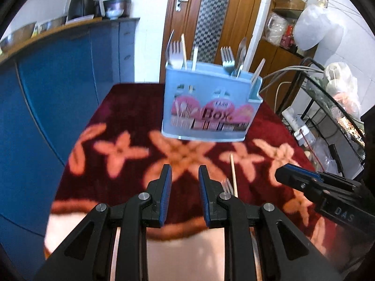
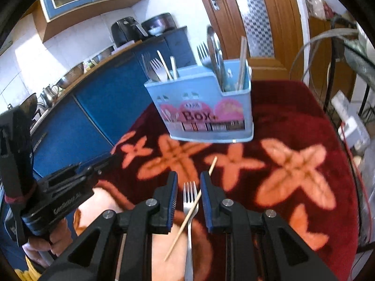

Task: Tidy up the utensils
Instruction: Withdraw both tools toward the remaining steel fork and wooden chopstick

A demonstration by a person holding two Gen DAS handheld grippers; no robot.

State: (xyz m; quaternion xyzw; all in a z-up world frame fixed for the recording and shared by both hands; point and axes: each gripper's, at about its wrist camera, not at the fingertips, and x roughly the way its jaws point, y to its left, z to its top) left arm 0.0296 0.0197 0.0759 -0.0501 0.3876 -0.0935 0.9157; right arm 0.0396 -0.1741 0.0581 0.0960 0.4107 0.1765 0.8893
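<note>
Right gripper (image 2: 188,187), seen from its own wrist camera: I hold it with jaws parted and nothing gripped, poised above a steel fork (image 2: 190,207) that lies on the flowered red tablecloth (image 2: 293,171). A single wooden chopstick (image 2: 191,208) lies diagonally across the fork's neck, touching it. Left gripper (image 1: 185,182): likewise released and empty, hovering over bare cloth to the left of the same two pieces. In that view only the fork's tines and the upper part of the chopstick show beside the gripper's right finger.

The blue plastic cutlery box (image 2: 206,114) stands further back on the table. Its compartments already hold forks, chopsticks and what look like spoons, all upright. The fork and chopstick on the cloth are, as I judge it, the last loose pieces.

Hazards, as I read them:
- Because the chopstick crosses the fork, closing on the fork could pinch both together, or flick the chopstick off the table's near edge.
- The fork is thin and lies flat on soft pile. The pads may slide over it or snag the cloth.
- The box is light and top-heavy. A piece pushed in at an angle could tip it.
- The two grippers sit close together and could collide.
</note>
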